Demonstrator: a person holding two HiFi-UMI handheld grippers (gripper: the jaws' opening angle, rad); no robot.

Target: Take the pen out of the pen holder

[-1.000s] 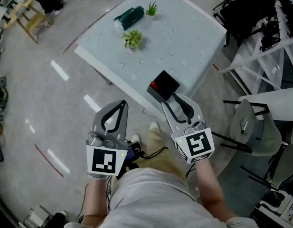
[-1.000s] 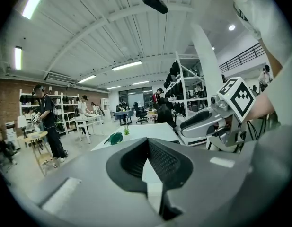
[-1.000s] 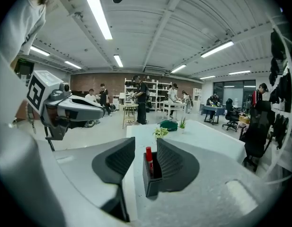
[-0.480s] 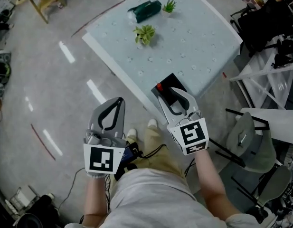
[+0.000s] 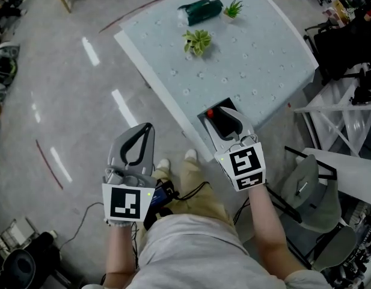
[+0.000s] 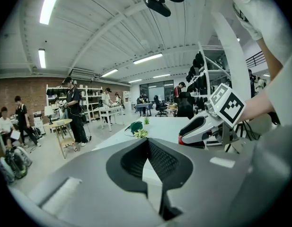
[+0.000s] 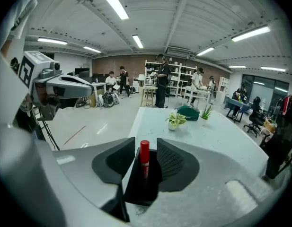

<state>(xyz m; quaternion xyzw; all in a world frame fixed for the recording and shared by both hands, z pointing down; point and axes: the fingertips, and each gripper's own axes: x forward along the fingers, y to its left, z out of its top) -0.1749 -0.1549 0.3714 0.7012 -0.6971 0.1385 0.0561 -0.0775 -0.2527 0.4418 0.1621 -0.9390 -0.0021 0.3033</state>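
A red pen [image 7: 144, 156] stands upright in a black pen holder [image 7: 140, 189] at the bench's [image 5: 257, 53] near edge, between the right gripper's [image 7: 146, 144] parted jaws. The left gripper [image 6: 147, 142] is closed and empty. An off-centre squeeze could tip the holder off the edge.

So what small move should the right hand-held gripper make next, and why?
Probably ease the right hand-held gripper slightly toward the red-capped pen, jaws open: it stands upright in the black pen holder, lined up with the gap, not yet gripped.
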